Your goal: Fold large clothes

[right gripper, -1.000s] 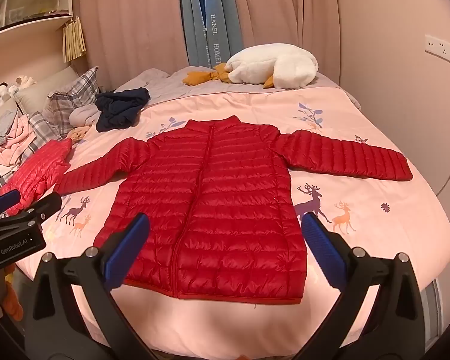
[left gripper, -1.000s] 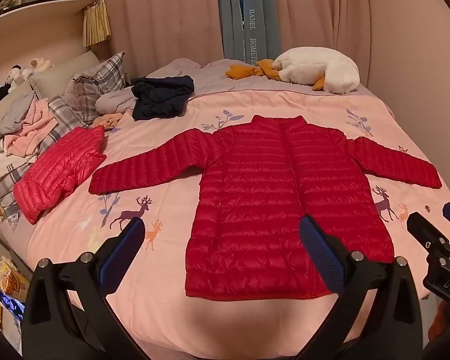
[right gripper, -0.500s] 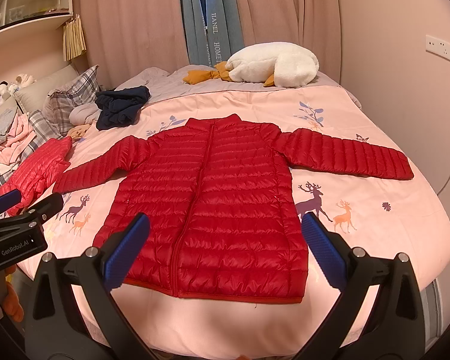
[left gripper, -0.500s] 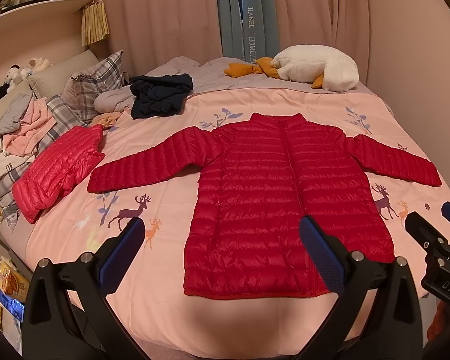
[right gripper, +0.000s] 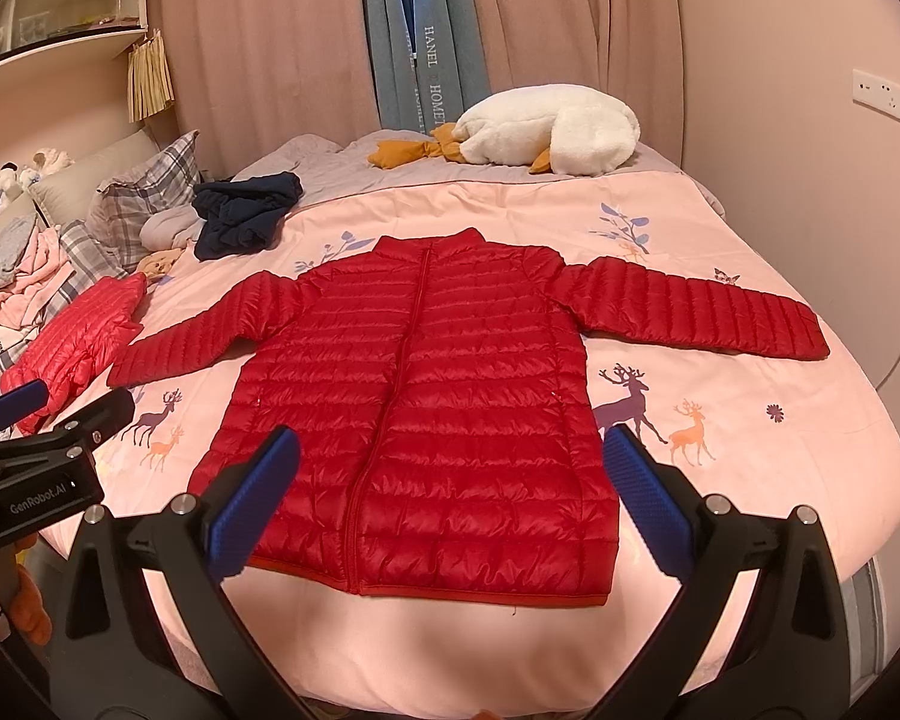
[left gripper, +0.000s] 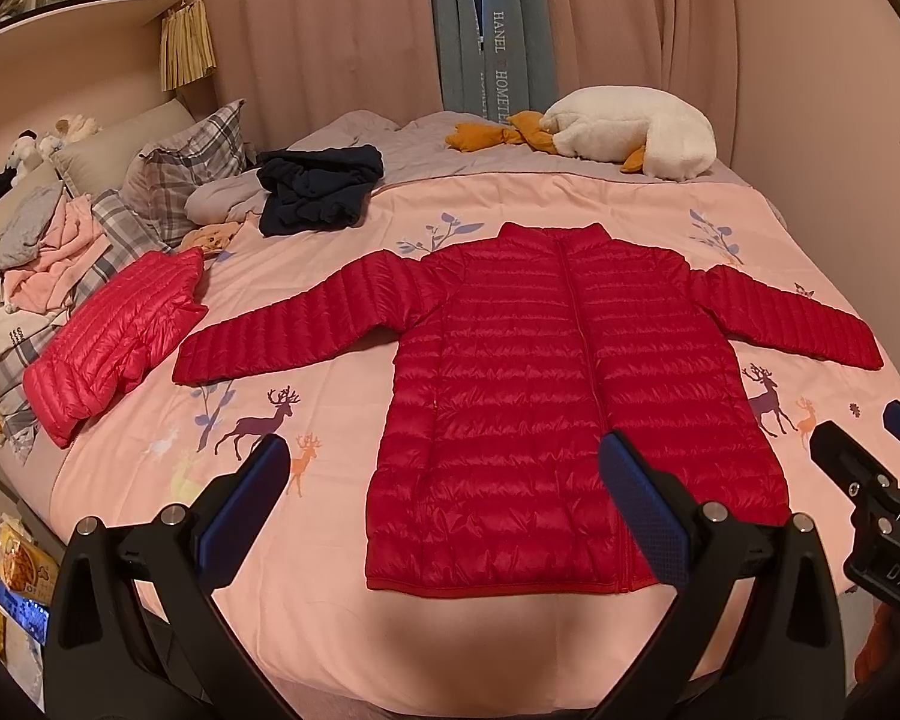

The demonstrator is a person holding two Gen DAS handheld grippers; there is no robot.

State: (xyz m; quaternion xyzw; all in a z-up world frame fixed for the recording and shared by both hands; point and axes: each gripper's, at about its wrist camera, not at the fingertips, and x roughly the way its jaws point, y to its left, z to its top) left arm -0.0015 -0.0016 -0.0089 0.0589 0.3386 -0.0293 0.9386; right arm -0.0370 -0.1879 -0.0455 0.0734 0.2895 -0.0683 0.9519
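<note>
Jacket (left gripper: 570, 396): lying flat, sleeves spread, hem nearing the bed's (left gripper: 330, 618) front edge.
Grippers: we are holding left gripper (left gripper: 450, 498) and right gripper (right gripper: 456, 492) released, empty.
Risk: slick padding slipping, puffing folds apart.

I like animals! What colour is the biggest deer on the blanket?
Purple deer, clearest from the right wrist.

Bare bedspread around the jacket

Open pink bedspread (left gripper: 270, 540) rings the red jacket (left gripper: 570, 420); a folded pink jacket (left gripper: 114, 336) lies near its left sleeve.
</note>
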